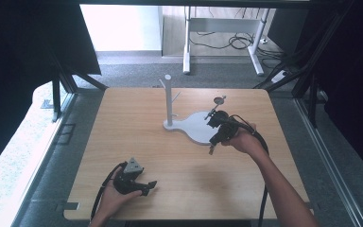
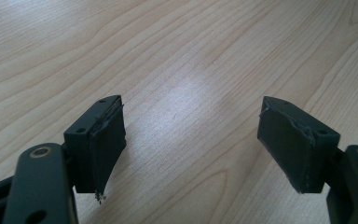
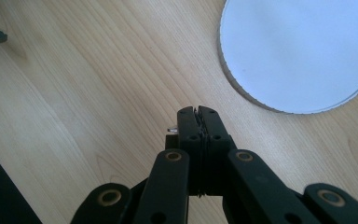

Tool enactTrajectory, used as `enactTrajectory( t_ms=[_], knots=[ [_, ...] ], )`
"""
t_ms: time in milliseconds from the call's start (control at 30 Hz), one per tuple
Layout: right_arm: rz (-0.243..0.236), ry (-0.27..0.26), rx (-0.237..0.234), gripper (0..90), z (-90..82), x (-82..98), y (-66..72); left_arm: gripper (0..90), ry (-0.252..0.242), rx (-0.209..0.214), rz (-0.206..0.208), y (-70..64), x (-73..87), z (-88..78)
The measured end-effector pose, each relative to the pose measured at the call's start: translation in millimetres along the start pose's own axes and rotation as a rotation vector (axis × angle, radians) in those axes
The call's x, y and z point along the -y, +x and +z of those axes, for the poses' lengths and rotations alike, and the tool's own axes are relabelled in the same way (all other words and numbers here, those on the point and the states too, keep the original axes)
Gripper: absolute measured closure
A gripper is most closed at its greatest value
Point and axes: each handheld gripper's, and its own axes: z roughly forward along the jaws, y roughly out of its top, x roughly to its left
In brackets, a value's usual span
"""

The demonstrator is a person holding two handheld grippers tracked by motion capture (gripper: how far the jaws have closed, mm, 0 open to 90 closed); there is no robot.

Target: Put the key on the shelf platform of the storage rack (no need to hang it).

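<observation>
1. Here we see the white stand (image 1: pixel 196 126) mid-surface (image 1: pixel 123 123).
2. Right claw (image 3: pixel 199 112), pressed together, hovers at the stand's near edge.
3. Left claw (image 2: pixel 191 140), spread, sits well nearer us.

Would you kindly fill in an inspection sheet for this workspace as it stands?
Surface: wooden table, bare wood around both grippers.
Job's things: white stand, upright post with pegs on a flat base; a small dark item lies beyond it, identity unclear.
Clutter: nothing seen.
Grippers: left gripper open, low over bare wood; right gripper shut, beside the stand's base; a small pale sliver at its jaws, unclear.
Cables: one trails from each gripper; more on the floor beyond.
Surroundings: grey carpet, desk legs, dark curtains.
</observation>
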Motion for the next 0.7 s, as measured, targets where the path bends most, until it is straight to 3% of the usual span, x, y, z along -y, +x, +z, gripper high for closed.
enactTrajectory(
  t_ms=[700],
  knots=[
    [-0.010,-0.027,0.019,89.1,-6.7,-7.1,-1.8,23.6,-0.002,0.003,0.001,-0.6,-0.2,0.0]
  ],
)
